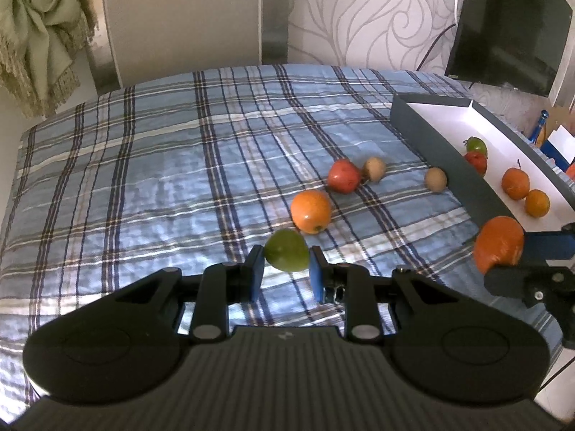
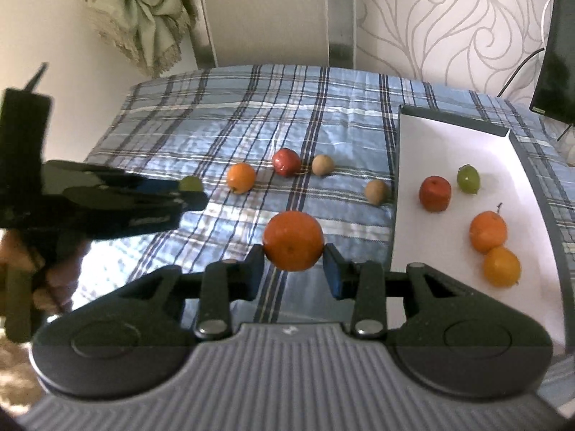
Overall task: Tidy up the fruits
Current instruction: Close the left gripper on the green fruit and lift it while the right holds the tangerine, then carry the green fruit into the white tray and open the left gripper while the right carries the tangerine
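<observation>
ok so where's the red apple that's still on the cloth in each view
Left wrist: red apple right of centre, touching a brown fruit, beyond the loose orange.
Right wrist: red apple at centre, upper middle, left of that brown fruit.
Shared landmark: the grey tray to its right.

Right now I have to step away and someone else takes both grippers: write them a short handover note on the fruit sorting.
Left gripper: shut on the round green fruit, above the blue plaid cloth.
Right gripper: shut on the large orange, beside the grey white-lined box.
Done: four fruits in the box, a red one, a green one, two oranges.
Left: box both held fruits, then the cloth's orange, red fruit and two brown fruits.
</observation>
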A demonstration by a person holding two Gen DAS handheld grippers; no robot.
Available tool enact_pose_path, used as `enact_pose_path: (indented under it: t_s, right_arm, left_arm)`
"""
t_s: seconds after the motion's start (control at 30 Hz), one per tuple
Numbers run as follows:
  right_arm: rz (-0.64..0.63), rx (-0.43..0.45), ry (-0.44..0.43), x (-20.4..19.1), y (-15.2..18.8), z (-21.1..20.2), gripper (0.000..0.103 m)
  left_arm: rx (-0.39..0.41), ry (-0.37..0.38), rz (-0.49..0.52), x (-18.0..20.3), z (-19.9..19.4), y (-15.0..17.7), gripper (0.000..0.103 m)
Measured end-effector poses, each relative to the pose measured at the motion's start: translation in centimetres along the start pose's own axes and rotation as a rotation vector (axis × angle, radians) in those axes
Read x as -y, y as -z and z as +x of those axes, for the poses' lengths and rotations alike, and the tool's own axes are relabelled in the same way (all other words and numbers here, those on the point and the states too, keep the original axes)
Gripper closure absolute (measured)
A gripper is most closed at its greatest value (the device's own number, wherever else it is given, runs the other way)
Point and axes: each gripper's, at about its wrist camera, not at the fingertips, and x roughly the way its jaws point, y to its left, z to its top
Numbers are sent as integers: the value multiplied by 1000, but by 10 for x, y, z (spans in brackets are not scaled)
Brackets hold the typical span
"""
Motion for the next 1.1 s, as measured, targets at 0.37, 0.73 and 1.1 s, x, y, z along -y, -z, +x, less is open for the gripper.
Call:
enact_pose_path:
  t_s: [0.37,0.73,1.1]
  right_arm:
    - [58,28,12,17,9,-23,64]
    - [14,16,29,14,10,-36,64]
    - [55,5,49,22,18,-40,64]
  left_arm:
    - [7,22,59,25,-3,-5,72]
    - [49,68,59,40,-11,-3,72]
    - [31,82,81,49,-8,-6,72]
